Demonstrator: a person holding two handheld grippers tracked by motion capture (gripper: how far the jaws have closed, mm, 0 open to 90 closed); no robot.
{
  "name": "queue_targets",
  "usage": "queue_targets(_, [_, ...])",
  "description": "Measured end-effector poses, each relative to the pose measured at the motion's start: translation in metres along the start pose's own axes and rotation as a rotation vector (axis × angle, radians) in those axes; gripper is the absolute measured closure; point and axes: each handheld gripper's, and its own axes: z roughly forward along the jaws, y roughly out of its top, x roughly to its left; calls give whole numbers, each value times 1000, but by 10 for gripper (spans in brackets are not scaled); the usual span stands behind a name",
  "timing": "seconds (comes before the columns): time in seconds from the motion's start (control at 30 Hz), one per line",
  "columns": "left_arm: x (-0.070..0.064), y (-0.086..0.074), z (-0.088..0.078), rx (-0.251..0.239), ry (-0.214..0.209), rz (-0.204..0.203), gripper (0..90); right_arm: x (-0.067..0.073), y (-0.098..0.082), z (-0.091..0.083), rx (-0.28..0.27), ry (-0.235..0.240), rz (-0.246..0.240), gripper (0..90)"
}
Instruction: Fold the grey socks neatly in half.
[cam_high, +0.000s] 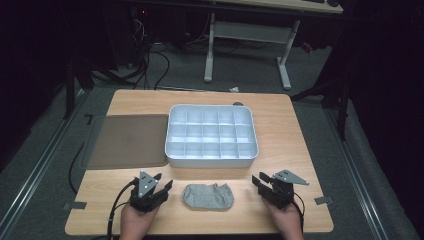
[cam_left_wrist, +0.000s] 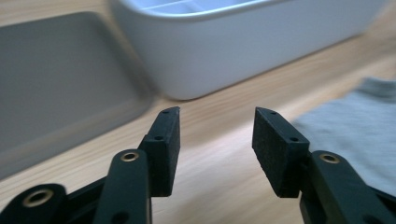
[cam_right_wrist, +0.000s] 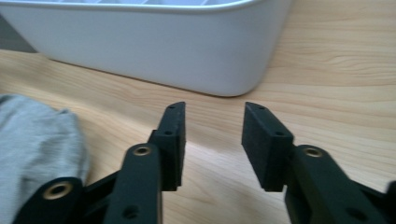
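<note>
A grey folded cloth (cam_high: 208, 196) lies on the wooden table near its front edge, between my two grippers. My left gripper (cam_high: 164, 183) sits to the cloth's left, open, with bare table between its jaws; the cloth (cam_left_wrist: 355, 126) shows at the right of the left gripper view. To the cloth's right my right gripper (cam_high: 258, 181) is open too, nothing between its jaws, and the cloth (cam_right_wrist: 37, 144) lies at the left of its view. A white tray (cam_high: 211, 159) divided into several compartments stands behind the cloth, its wall (cam_left_wrist: 224, 51) (cam_right_wrist: 154, 46) close ahead of both grippers.
A grey flat mat (cam_high: 127, 141) lies left of the tray, also seen in the left gripper view as the mat (cam_left_wrist: 60, 79). Beyond the table (cam_high: 300, 145) are a dark floor, cables and a white desk frame (cam_high: 245, 45).
</note>
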Motion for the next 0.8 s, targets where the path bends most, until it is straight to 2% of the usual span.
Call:
queue_targets(0.07, [1,0,-2,-7,12,-2,513,0,-3,-1,1,-1,-3,638])
queue_targets(0.2, [1,0,-1,-11,-5,-8,508,0,-7,0,19,-5,-18,599])
queue_targets(0.3, [0,-2,2,0,-6,-2,498,-1,-9,-3,11,26,12,564])
queue_targets(0.37, [-1,-2,2,1,-6,-2,493,-1,-9,-5,-3,21,14,555])
queue_targets(0.53, [0,-3,1,4,11,8,467,-1,-8,-6,-10,-35,-20,523])
queue_targets(0.8, [-1,-4,1,9,15,11,430,4,-8,-7,-16,-4,-49,480])
